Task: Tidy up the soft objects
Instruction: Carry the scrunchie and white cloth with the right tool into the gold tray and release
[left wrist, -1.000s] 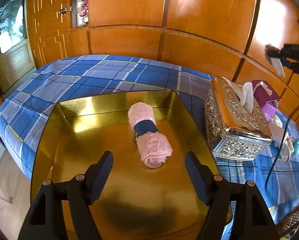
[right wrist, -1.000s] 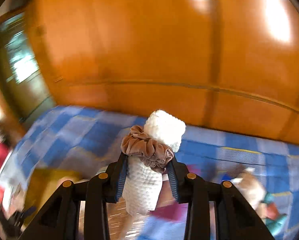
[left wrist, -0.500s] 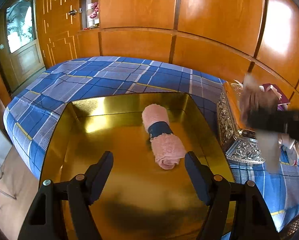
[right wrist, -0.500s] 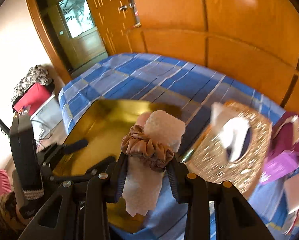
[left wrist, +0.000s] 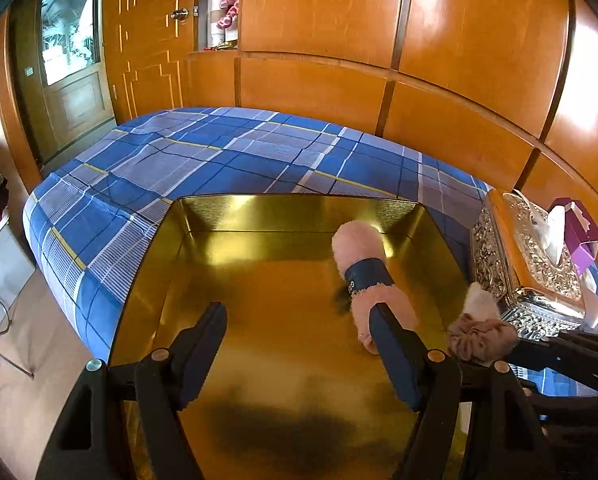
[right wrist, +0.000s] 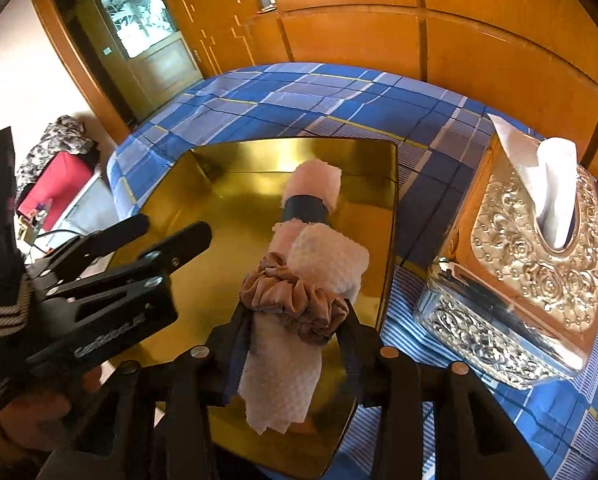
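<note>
White roll [right wrist: 299,344], banded by a scrunchie [right wrist: 295,300], hangs over the gold tray [right wrist: 227,196] beside the pink roll [right wrist: 311,196] as our right gripper [right wrist: 291,356] jaws have just been opening around it, left gripper [left wrist: 299,344] jaws apart and empty; next, we judge, release and withdraw.

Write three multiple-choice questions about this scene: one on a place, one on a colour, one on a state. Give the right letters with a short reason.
1. Where does the pink rolled towel lie?
A. in the gold tray
B. on the tissue box
C. on the floor

2. What colour is the scrunchie around the white rolled towel?
A. blue
B. brown
C. green

3. What is between the fingers of the left gripper?
A. the scrunchie
B. a tissue
C. nothing

Answers: 1 A, it rests on the tray's floor. 2 B, brown satin folds. 3 C, only tray shows between its fingers.
</note>
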Motion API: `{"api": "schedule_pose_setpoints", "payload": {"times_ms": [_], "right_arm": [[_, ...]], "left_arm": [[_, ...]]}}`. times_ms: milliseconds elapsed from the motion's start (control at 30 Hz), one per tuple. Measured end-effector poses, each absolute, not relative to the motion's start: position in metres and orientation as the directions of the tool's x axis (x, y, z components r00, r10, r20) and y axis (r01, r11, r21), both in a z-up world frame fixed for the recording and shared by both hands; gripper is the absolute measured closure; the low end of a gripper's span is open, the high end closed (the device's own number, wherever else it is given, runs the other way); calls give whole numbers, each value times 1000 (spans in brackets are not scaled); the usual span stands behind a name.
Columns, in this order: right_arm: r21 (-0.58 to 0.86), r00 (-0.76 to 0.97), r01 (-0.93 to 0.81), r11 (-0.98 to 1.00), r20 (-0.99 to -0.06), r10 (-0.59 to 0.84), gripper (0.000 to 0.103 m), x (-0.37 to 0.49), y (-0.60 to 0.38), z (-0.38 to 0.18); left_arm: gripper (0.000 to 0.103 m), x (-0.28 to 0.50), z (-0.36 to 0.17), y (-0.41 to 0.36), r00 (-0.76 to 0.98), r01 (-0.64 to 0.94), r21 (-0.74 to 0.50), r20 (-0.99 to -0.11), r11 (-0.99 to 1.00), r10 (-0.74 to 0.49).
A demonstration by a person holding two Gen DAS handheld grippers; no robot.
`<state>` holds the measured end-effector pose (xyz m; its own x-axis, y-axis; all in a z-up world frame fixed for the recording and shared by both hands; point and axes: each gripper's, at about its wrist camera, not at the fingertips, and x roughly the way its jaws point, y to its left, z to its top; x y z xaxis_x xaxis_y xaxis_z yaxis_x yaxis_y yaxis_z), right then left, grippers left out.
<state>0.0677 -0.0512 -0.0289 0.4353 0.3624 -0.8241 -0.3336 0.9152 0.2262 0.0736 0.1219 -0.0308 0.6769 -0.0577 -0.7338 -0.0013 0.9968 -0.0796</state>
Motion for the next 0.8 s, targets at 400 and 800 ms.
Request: {"api": "schedule_pose_setpoints", "payload": {"times_ms": [400, 800], "right_arm": [[157, 516, -342, 926, -793, 325, 36, 57, -53, -22], [83, 682, -252, 964, -691, 238, 36, 36, -84, 20]], "left_arm": [[29, 73, -32, 118, 679, 9, -73, -732, 997, -60], [27, 68, -30, 107, 680, 42, -71, -729, 997, -81]]}}
